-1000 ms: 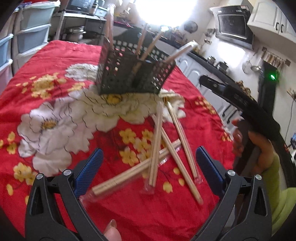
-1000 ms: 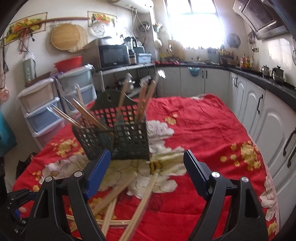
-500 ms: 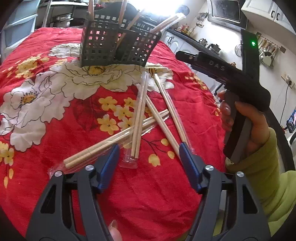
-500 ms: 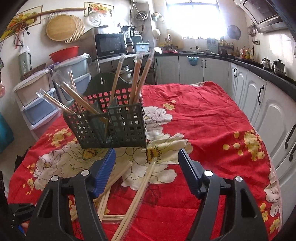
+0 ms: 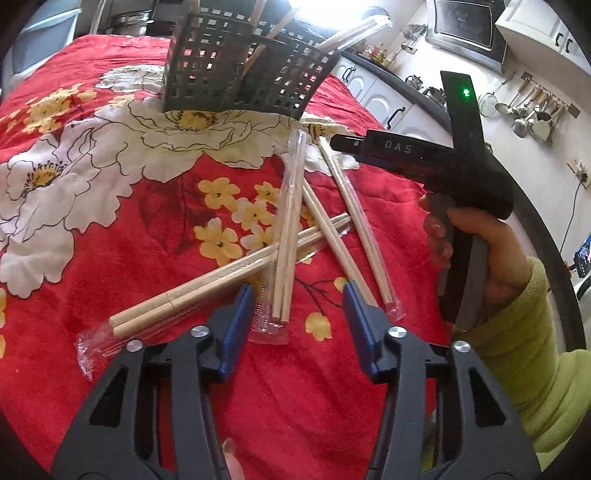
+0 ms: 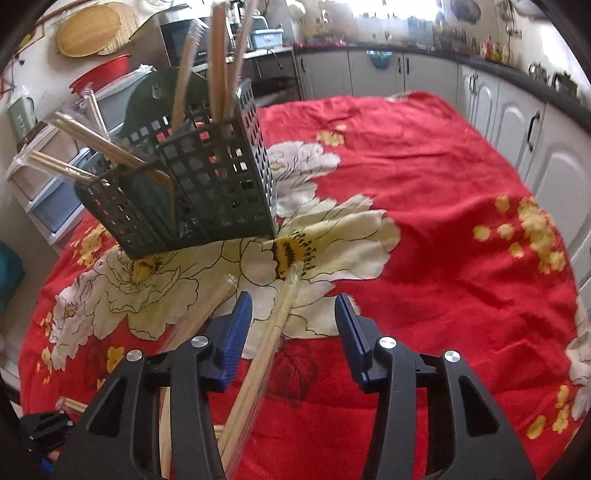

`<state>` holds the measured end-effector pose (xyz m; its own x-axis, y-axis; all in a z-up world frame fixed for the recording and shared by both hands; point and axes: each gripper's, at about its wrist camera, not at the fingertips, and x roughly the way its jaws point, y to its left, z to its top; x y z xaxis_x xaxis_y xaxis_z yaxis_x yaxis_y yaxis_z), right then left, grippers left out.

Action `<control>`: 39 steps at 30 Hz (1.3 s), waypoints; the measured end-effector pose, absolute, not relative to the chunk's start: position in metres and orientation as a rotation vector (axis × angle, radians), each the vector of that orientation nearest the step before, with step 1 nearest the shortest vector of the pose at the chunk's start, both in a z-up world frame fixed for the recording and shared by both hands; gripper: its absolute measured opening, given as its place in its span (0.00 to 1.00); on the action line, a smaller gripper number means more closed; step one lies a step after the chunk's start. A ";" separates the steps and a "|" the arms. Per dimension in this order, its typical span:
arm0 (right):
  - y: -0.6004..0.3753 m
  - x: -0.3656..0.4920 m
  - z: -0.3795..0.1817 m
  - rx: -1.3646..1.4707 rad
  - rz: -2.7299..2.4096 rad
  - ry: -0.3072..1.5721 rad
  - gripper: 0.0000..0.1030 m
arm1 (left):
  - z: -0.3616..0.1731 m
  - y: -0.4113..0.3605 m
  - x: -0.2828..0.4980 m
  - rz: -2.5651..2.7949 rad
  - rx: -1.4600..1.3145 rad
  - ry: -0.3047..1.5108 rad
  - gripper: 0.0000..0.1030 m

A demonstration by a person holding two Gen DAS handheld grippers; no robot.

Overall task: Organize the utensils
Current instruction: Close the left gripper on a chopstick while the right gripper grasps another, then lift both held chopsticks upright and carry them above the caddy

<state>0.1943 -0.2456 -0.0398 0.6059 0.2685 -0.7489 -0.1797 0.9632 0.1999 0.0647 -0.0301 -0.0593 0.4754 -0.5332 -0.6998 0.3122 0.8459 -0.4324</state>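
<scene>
Chopsticks (image 5: pixel 288 236) in clear sleeves, crisscrossed, pale wood

We see a red floral cloth (image 6: pixel 424 206) over the surface, white cabinets (image 6: pixel 524 122) behind, and a woven tray (image 6: pixel 92 33) hanging on the wall.

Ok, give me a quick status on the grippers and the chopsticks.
Left gripper open, empty, over the wrapped chopsticks on the tablecloth. Right gripper open, empty. Caddy part-filled. Loose pairs crossed, overlapping.
</scene>
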 end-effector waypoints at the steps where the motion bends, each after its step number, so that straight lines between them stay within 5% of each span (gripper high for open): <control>1: -0.245 0.198 -0.042 0.115 0.264 0.897 0.39 | -0.060 -0.029 0.066 -0.523 -0.266 0.945 0.36; 14: -0.241 0.214 -0.059 0.148 0.270 0.956 0.17 | -0.065 -0.020 0.067 -0.504 -0.257 0.943 0.14; 24: -0.251 0.211 -0.056 0.233 0.266 0.937 0.10 | -0.067 -0.015 0.071 -0.507 -0.286 0.947 0.04; 39: -0.250 0.173 0.002 0.248 0.340 0.725 0.07 | -0.034 0.001 0.058 -0.517 -0.275 0.862 0.03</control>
